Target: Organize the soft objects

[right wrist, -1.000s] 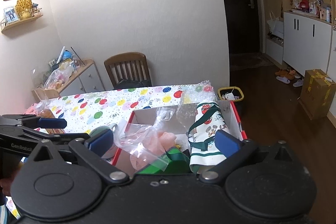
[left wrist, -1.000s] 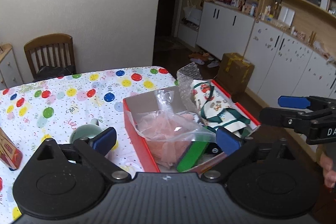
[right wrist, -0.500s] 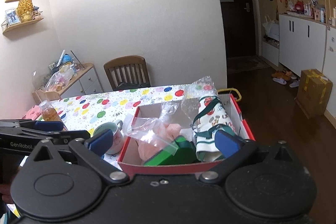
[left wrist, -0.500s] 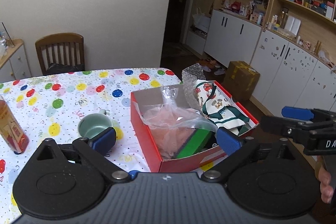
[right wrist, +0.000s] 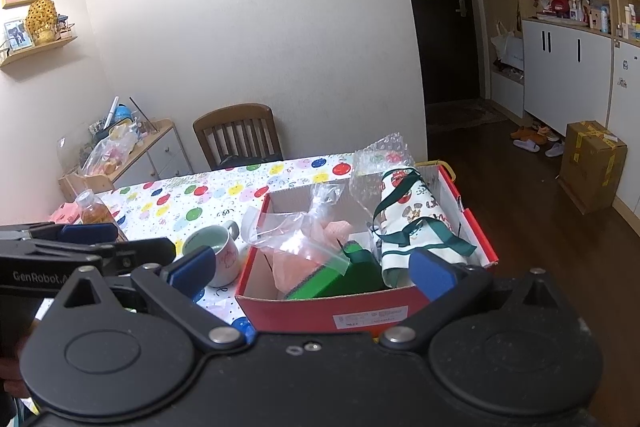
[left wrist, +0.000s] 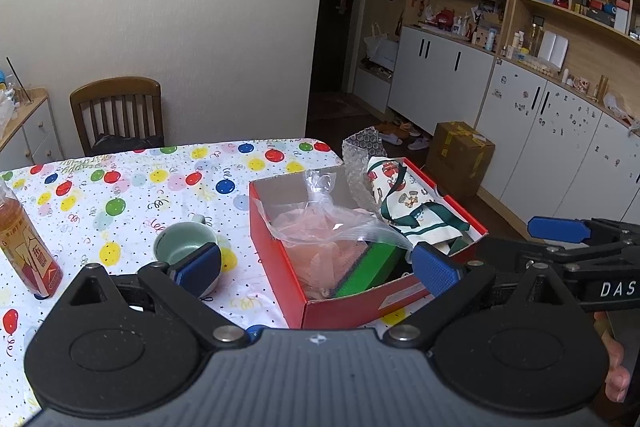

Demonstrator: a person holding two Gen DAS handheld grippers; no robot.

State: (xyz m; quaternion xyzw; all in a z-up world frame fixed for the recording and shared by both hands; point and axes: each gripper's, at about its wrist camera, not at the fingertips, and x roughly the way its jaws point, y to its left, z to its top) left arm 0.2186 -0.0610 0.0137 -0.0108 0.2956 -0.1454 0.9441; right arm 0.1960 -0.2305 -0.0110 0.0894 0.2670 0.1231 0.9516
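We hold the left gripper [left wrist: 316, 269] and the right gripper [right wrist: 312, 267] spread wide and empty, low in each frame, clear of the red box [right wrist: 320, 311] at centre. Inside it we count one clear bag of pink stuff [right wrist: 308, 247], one green block [right wrist: 336, 277], one printed cloth [right wrist: 412, 227], one bubble wrap [right wrist: 376, 163]. Left of the box stand one mug [left wrist: 184, 247] and one bottle [left wrist: 28, 247].

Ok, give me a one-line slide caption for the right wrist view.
Open right gripper facing a red box holding bagged pink cloth, green sponge and rolled apron.
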